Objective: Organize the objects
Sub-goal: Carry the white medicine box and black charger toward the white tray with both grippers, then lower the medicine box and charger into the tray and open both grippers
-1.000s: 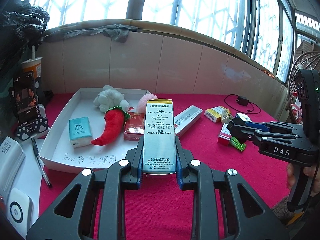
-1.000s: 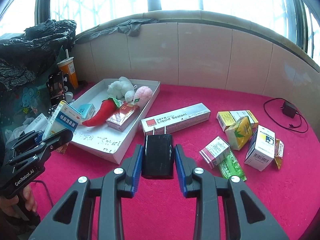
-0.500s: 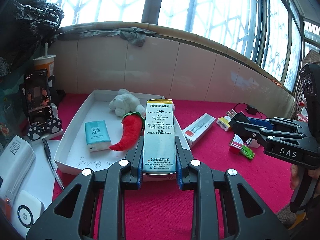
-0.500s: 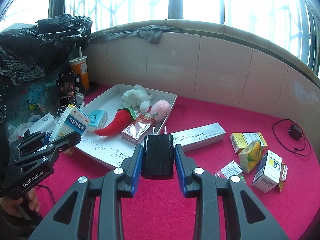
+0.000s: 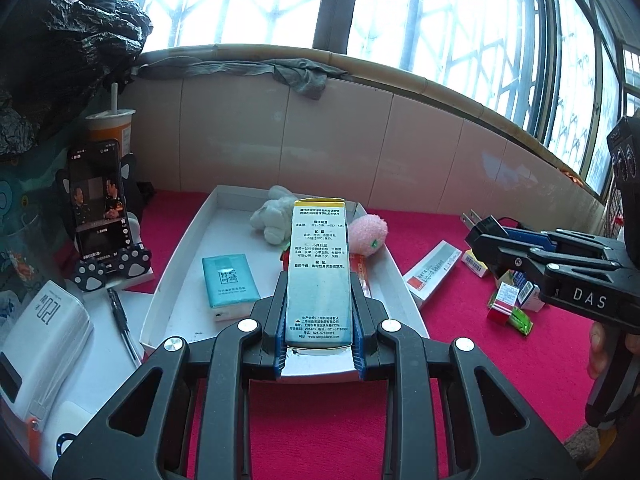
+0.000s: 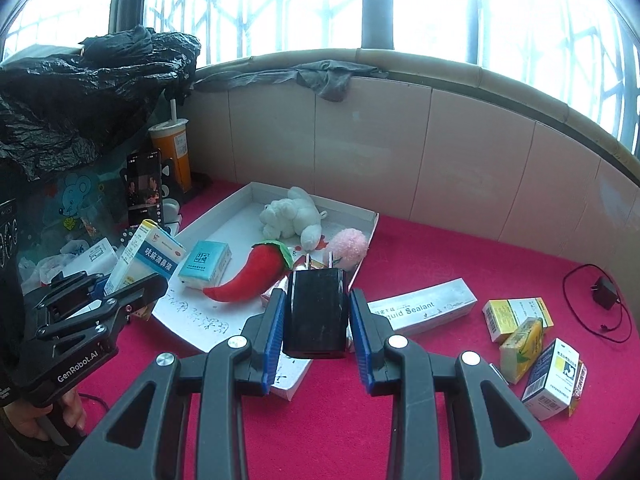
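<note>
My left gripper (image 5: 319, 312) is shut on a tall medicine box (image 5: 319, 272) and holds it above the near end of the white tray (image 5: 176, 256). My right gripper (image 6: 316, 312) is shut on a black plug adapter (image 6: 315, 312), prongs forward, above the tray's near right corner (image 6: 288, 384). The tray holds a teal tissue pack (image 6: 205, 262), a red plush chilli (image 6: 248, 276), a white plush animal (image 6: 292, 216) and a pink plush ball (image 6: 348, 246). Each gripper shows in the other's view, the left (image 6: 132, 292) and the right (image 5: 484, 236).
On the red cloth right of the tray lie a Liquid Sealant box (image 6: 424, 310), several small medicine boxes (image 6: 520, 328) and a black charger with cable (image 6: 604, 294). Left of the tray stand a phone on a holder (image 5: 100, 204), a drink cup (image 5: 110, 128), a pen (image 5: 120, 320) and white devices.
Both grippers have moved left, toward the tray, still holding their objects. The tray now lies closer under each of them.
</note>
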Available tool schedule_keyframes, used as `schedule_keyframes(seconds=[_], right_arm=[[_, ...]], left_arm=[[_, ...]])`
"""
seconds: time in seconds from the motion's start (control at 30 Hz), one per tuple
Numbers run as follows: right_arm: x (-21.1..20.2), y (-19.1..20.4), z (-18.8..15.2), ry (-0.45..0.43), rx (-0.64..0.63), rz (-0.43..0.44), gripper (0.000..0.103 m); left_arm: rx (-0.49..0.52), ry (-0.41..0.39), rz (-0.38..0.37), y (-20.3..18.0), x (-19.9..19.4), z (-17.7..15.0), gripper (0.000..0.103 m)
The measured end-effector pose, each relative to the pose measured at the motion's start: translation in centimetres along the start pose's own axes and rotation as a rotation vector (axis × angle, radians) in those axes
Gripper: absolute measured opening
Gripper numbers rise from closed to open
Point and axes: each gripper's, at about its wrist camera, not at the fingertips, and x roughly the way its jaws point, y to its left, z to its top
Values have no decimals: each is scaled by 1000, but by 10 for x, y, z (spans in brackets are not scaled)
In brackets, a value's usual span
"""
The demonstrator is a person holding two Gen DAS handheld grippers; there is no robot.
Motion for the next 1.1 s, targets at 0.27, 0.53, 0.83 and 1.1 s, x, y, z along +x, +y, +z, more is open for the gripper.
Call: schedule_keyframes(seconds=[0.27, 0.53, 0.83, 1.1], right_arm=[[19, 8, 10, 16, 26, 57, 31], [55, 11, 13, 90, 68, 120, 31], [93, 30, -2, 158, 66, 131, 31], [106, 41, -12, 166, 41, 109, 32]], left_arm=[[-55, 10, 27, 31, 14, 29, 24], [-62, 64, 9, 42, 57, 60, 24], [-51, 138, 59, 39, 108, 62, 24], [-83, 114, 171, 38, 115, 69, 83]])
